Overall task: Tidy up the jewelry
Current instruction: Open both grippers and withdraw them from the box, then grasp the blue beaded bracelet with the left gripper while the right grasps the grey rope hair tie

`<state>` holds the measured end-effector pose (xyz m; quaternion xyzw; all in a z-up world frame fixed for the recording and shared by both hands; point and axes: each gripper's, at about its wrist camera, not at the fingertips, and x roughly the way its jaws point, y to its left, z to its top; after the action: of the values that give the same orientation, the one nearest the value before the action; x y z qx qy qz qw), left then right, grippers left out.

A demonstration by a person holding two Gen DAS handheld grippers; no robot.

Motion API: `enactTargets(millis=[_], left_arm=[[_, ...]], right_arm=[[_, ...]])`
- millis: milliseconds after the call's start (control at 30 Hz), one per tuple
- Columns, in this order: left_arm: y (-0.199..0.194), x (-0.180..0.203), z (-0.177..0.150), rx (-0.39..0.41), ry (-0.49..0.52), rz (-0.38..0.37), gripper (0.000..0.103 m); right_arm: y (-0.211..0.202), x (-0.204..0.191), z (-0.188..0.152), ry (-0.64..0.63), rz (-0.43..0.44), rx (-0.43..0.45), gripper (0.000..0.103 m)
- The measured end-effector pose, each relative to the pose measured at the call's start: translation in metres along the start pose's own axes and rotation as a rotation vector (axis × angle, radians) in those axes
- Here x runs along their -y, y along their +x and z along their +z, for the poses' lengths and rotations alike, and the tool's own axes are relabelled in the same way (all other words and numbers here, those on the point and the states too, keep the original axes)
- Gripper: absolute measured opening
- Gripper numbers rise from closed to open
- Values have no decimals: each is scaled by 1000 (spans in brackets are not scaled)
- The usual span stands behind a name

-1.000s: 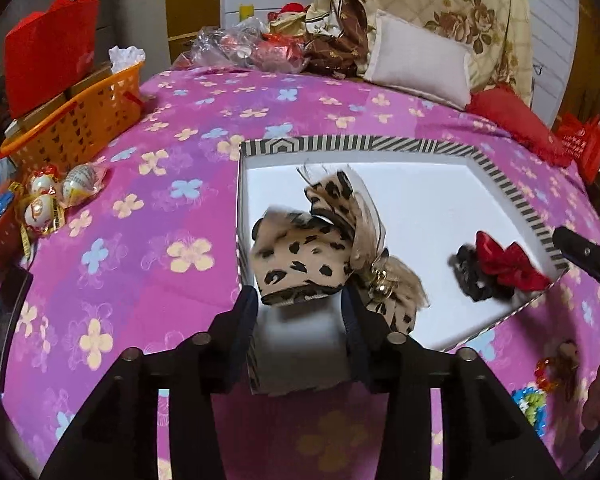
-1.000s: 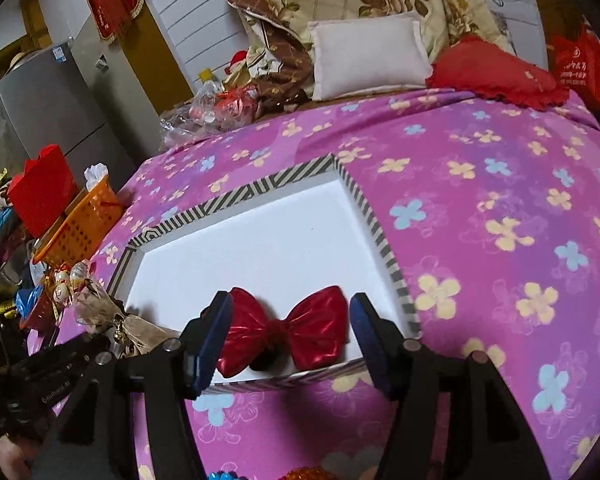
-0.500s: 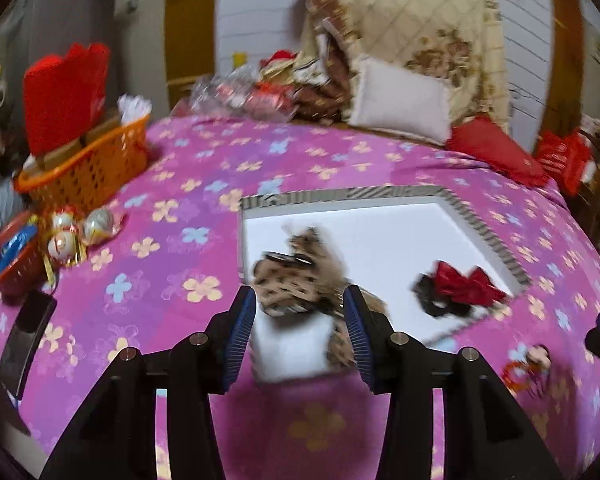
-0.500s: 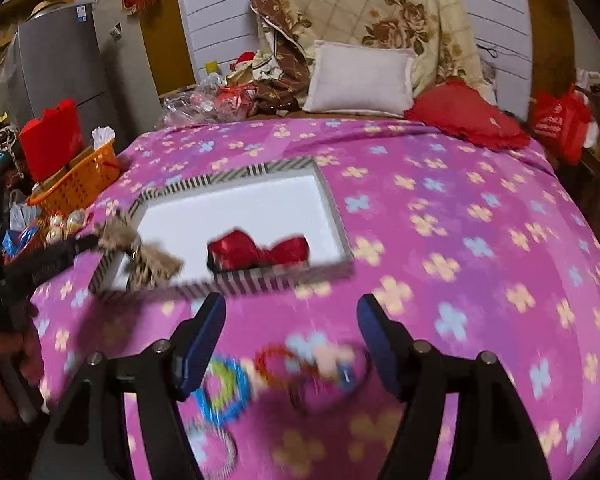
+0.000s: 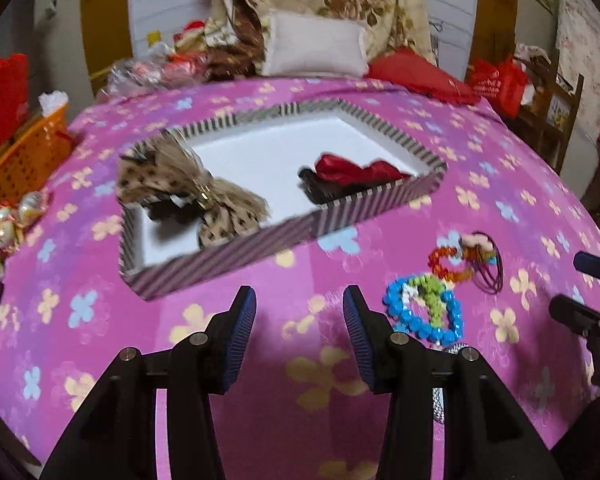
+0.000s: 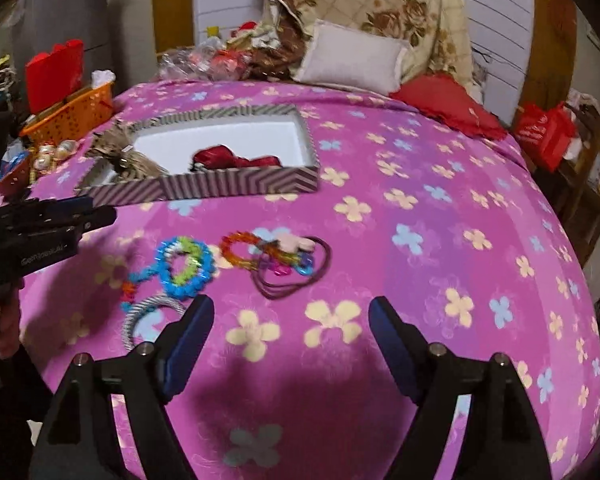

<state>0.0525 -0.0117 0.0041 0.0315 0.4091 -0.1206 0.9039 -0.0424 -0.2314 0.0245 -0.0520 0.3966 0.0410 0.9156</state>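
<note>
Striped headband (image 6: 140,316) unobstructed only from right wrist

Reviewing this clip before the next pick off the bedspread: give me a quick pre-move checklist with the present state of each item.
1. Left gripper empty, jaws apart: ok.
2. Right gripper empty, jaws opening: ok.
3. Leopard bow fully inside the striped box: not ok, it overhangs the rim.
4. Red bow in the box: ok.
5. Blue bead bracelet reachable, nothing on it: ok.
6. Dark hair ties separate from the orange bracelet: cannot tell.
</note>
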Motion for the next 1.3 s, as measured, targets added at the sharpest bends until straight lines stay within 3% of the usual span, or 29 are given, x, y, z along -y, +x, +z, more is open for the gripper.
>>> enactTargets(millis=[200, 333, 533, 733, 900, 1067, 1300], left_arm=[[5, 10, -4, -27, 31, -47, 50], [5, 12, -6, -40, 37, -87, 49], [13, 10, -7, -77, 26, -67, 49], [23, 0, -9, -120, -9, -46, 49], [19, 1, -8, -107, -4, -80, 49], [18, 12, -5, -106, 14, -163, 49], [26, 29, 2, -123, 5, -297, 49]], right_arm=[[7, 5, -1, 43, 52, -24, 82], [14, -13, -5, -12, 145, -53, 56], [38, -42, -10, -61, 273, -117, 40], [49, -59, -9, -103, 290, -128, 39], [51, -69, -11, -158, 270, -112, 36], [48, -72, -14, -219, 199, -104, 8], [41, -36, -17, -101, 143, -121, 7]])
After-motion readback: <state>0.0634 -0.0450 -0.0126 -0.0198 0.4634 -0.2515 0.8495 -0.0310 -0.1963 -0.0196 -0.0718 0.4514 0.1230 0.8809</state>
